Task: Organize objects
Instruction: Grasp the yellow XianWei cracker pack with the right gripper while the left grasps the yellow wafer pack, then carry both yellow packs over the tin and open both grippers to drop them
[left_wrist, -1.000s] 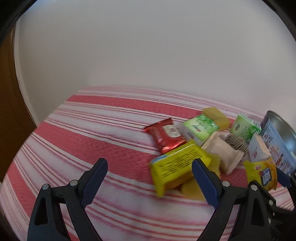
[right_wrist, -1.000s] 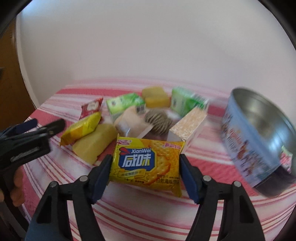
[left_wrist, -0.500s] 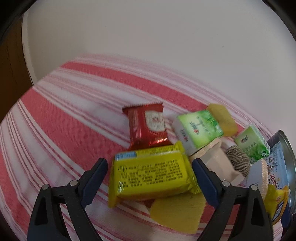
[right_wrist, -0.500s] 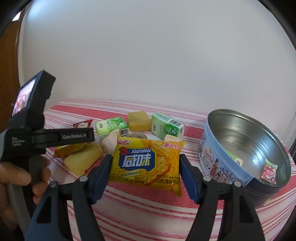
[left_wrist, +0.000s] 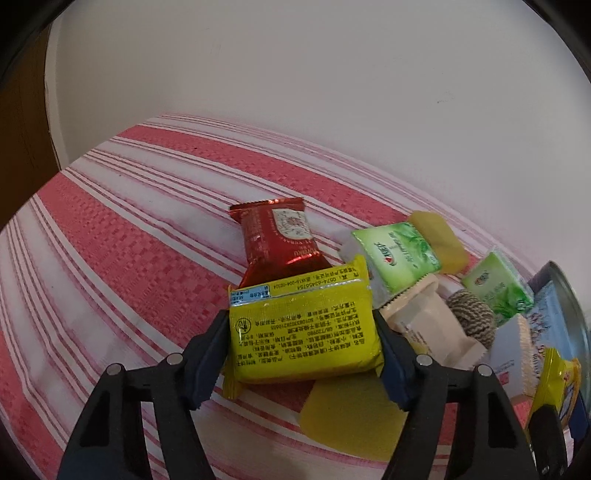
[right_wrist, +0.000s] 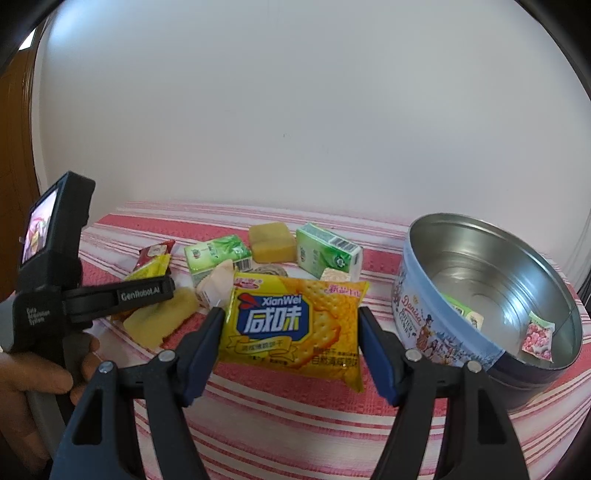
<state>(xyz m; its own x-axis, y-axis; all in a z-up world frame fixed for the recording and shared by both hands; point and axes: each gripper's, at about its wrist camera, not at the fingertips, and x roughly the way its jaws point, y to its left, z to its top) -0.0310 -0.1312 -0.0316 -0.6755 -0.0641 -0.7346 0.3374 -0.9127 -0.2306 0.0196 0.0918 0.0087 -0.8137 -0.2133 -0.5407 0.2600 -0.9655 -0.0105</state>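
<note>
The left gripper (left_wrist: 301, 334) is clenched on a yellow back-side packet (left_wrist: 301, 330); its blue fingers (left_wrist: 208, 360) press both short ends. The jaws have just been closing, with this packet between them. The packet's long axis runs across the gripper, from finger to finger, printed back face up, its crimped far edge toward the red packet (left_wrist: 282, 236). It overlaps the near end of that red packet and sits above a yellow sponge (left_wrist: 351, 415), just beside a cream wrapped item (left_wrist: 430, 326) and a twine ball (left_wrist: 471, 317).

The right gripper (right_wrist: 290, 332) grasps a yellow XianWei cracker packet (right_wrist: 293, 319), fingers (right_wrist: 378, 360) against its left and right edges. The long axis again lies finger to finger, label face toward the camera and upright. It is held above the striped surface (right_wrist: 280, 410), just left of the cookie tin (right_wrist: 443, 332), which stands open with small sachets inside.

Beyond the cracker packet, going away from the tin: a green tissue pack (right_wrist: 327, 254), a yellow block (right_wrist: 271, 242), a second green tissue pack (right_wrist: 218, 254). A hand (right_wrist: 35, 373) holds the left gripper's handle at the far left.

Against the earlier frames: half a second ago the left fingers stood wide on either side of the back-side packet without touching it; they now pinch it. A second ago that packet lay further ahead and at a slant. The cracker packet sits in the right fingers as before; the tin, blurred and tilted a second ago, now appears level.
</note>
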